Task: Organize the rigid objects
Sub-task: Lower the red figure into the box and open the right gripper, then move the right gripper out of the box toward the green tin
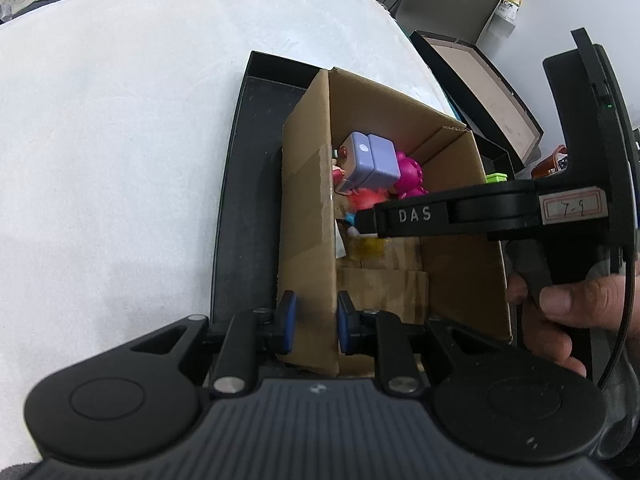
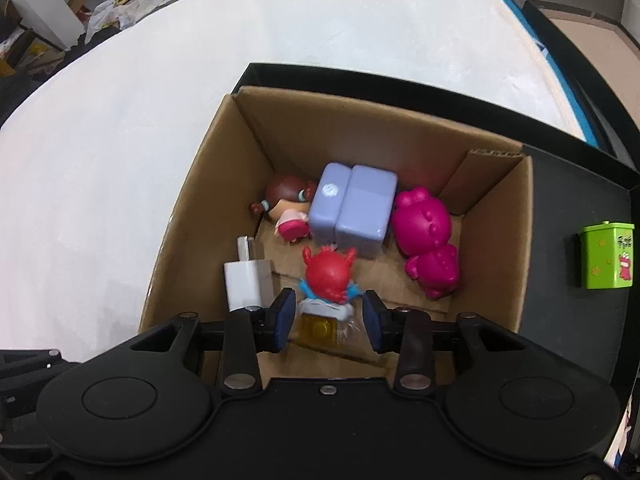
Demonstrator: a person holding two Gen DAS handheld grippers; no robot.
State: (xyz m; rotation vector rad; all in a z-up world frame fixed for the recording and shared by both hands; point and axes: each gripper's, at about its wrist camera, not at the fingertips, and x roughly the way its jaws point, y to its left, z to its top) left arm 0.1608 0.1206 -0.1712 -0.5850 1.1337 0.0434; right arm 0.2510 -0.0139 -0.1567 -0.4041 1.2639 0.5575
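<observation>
Your left gripper (image 1: pixel 316 322) and right gripper (image 2: pixel 330 316) share one build: black bodies, ribbed grey centre panels, blue finger pads (image 2: pixel 285 314), silver pivot screws (image 1: pixel 229 384). The right unit carries white "DAS" lettering (image 1: pixel 415 215), a handwritten label (image 1: pixel 572 210) and a black cable (image 1: pixel 624 320).

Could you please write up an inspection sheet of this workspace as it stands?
Surface: white cloth under a black tray.
Job's things: cardboard box on the tray holds a lilac case, magenta figure, brown-haired doll, white charger and red figure on a yellow base.
Clutter: green toy bin on the tray outside the box.
Grippers: left gripper clamps the box's wall; right gripper open astride the red figure's base.
Cables: black cable beside the hand.
Surroundings: floor litter, another open box.
</observation>
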